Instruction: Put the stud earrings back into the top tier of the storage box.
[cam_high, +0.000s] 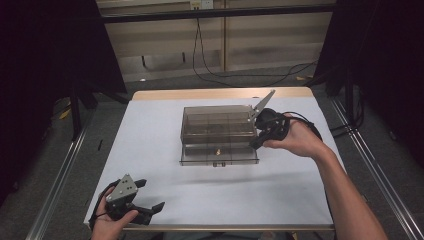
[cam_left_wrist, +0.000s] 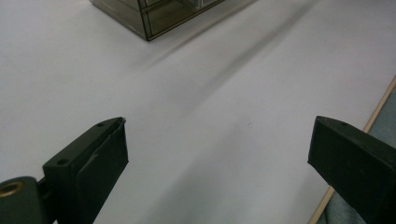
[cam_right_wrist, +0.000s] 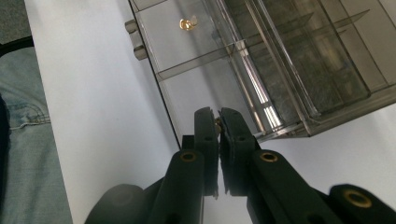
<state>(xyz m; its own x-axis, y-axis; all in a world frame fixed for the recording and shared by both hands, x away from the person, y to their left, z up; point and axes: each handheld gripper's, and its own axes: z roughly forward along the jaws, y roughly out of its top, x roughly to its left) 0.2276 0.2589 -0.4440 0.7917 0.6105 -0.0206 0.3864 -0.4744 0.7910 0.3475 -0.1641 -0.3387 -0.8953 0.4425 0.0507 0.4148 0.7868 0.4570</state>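
A smoky see-through compartment box (cam_high: 218, 121) stands mid-table with its front drawer (cam_high: 200, 151) pulled out toward me. One small brass part (cam_high: 218, 150) lies in that drawer, also seen as a brass part (cam_right_wrist: 187, 23) in the right gripper view. My right gripper (cam_high: 254, 145) hangs at the drawer's right front corner. Its jaws are shut, and a tiny brass piece (cam_right_wrist: 217, 122) is pinched between the fingertips of the right gripper (cam_right_wrist: 218, 114). My left gripper (cam_high: 150, 195) rests near the table's front left edge. The left gripper (cam_left_wrist: 219, 123) is open over bare white surface, holding nothing.
The white table top (cam_high: 150, 130) has a wooden strip along its far edge. The drawer's two knobs (cam_high: 216, 164) stick out toward me. Metal rails (cam_high: 60, 175) run along both sides of the table, and cables lie on the floor behind.
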